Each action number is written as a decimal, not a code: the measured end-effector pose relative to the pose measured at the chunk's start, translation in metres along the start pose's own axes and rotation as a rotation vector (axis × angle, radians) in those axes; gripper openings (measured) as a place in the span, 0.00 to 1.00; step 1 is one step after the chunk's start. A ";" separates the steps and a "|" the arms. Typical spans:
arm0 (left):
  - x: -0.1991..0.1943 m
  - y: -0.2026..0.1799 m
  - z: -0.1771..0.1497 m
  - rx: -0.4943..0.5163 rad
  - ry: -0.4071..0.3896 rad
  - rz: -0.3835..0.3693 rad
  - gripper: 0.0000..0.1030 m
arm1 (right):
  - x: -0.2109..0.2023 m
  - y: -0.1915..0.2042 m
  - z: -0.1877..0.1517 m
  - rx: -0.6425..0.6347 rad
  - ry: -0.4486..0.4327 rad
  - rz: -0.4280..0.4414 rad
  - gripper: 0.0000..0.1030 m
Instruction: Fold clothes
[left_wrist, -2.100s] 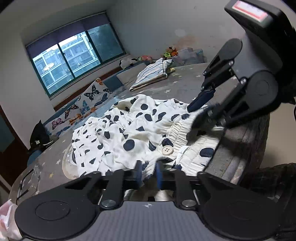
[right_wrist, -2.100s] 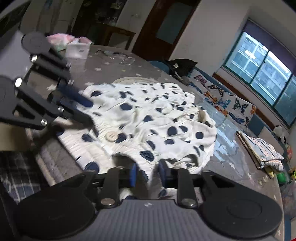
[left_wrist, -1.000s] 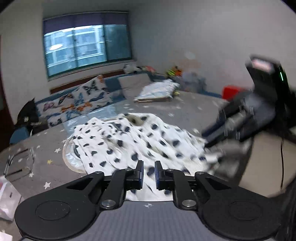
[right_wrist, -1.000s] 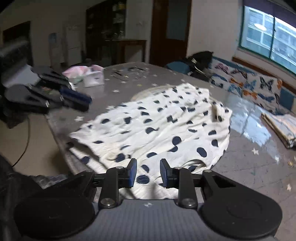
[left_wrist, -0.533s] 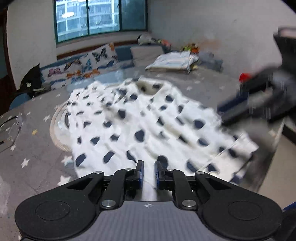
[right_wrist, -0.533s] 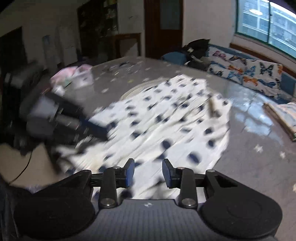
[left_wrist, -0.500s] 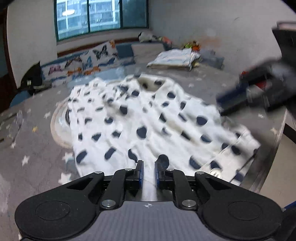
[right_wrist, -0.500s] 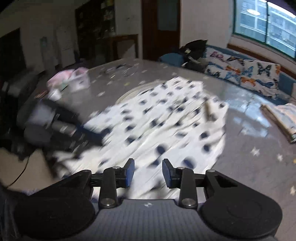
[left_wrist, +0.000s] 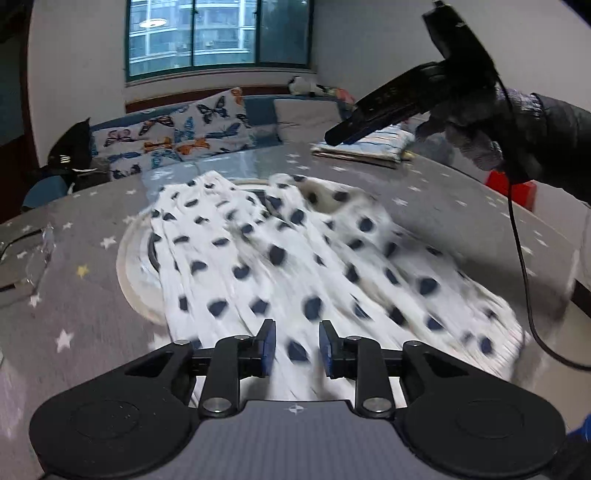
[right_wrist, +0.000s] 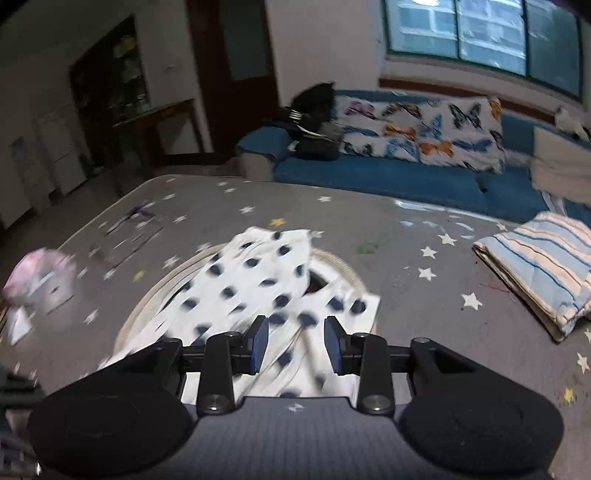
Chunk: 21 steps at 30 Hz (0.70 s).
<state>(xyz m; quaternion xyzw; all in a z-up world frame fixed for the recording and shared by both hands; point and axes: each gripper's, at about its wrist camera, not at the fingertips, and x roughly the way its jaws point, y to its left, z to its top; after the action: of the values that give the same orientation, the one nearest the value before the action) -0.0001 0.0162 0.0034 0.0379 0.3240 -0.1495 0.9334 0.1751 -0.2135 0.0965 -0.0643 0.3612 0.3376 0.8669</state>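
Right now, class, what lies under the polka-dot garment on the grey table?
Under the polka-dot garment a pale round ring with a dark inner part shows at its left edge, set in the star-print table. The rest of the ring is covered by cloth.

A soft, matt white cloth garment (left_wrist: 280, 258) with dark dots lies rumpled on the grey star-printed table covering (left_wrist: 85, 295), which looks matt near but glossy far off, beside a folded striped cloth (right_wrist: 543, 266).

Left gripper (left_wrist: 294, 347) jaws parted, right gripper (right_wrist: 294, 344) too (gloved hand)
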 end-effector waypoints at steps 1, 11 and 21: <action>0.005 0.002 0.004 -0.005 -0.003 0.011 0.27 | 0.011 -0.004 0.006 0.020 0.011 -0.003 0.32; 0.035 0.020 0.014 -0.051 0.031 0.027 0.31 | 0.097 -0.047 0.039 0.194 0.108 0.025 0.33; 0.046 0.019 0.011 -0.050 0.053 0.029 0.40 | 0.139 -0.056 0.030 0.232 0.172 0.047 0.33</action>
<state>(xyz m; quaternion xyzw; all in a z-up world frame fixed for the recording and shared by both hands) 0.0470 0.0209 -0.0167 0.0231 0.3516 -0.1269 0.9272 0.2989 -0.1704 0.0178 0.0161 0.4721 0.3072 0.8261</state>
